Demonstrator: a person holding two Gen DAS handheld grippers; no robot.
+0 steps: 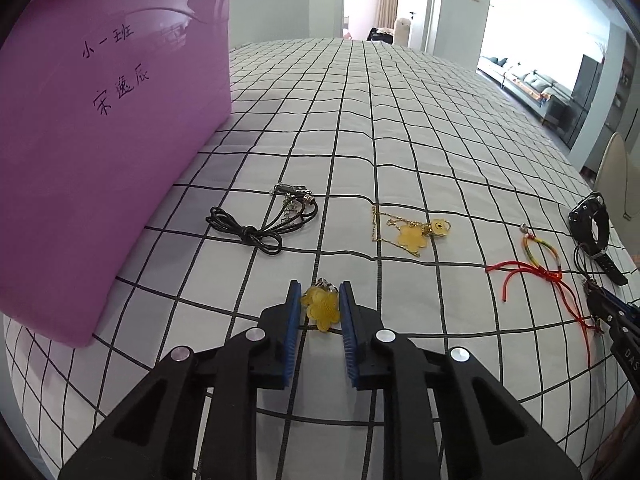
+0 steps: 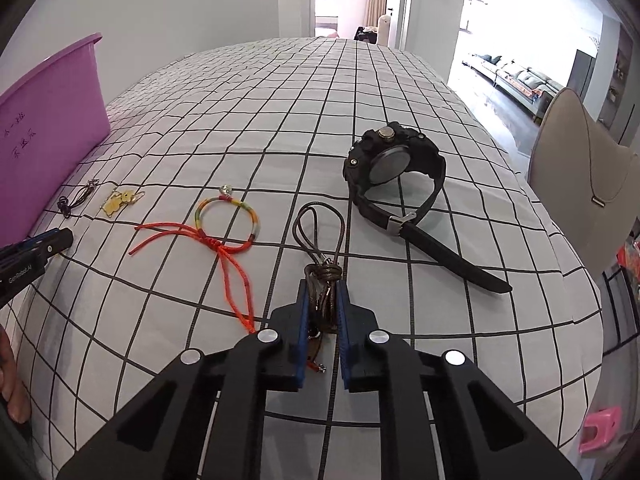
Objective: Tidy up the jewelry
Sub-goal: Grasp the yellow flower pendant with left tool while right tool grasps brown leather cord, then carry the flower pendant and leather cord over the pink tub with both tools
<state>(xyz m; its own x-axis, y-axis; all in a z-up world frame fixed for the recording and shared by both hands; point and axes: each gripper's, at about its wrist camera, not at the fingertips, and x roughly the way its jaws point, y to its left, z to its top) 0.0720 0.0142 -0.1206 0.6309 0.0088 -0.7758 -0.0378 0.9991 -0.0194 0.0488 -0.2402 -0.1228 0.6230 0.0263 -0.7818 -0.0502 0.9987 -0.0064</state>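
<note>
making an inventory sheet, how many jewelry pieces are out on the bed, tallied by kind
Yellow flower charm pieces: 2, one between the left hand-held gripper pads, one on a gold chain
Cord pieces: 3, black, brown in the right hand-held gripper, red with a multicoloured loop
Watches: 1, black
Total: 6

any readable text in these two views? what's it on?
"小一班": handwritten, upper line on the side of the purple plastic bin.
"宋逸辰": handwritten below it; last two characters are my best reading.
"GenRobot.AI": on the left gripper, right wrist view.
"DAS": cut off at the frame edge, on the right gripper, left wrist view.
Black wristwatch: no legible markings.
</note>
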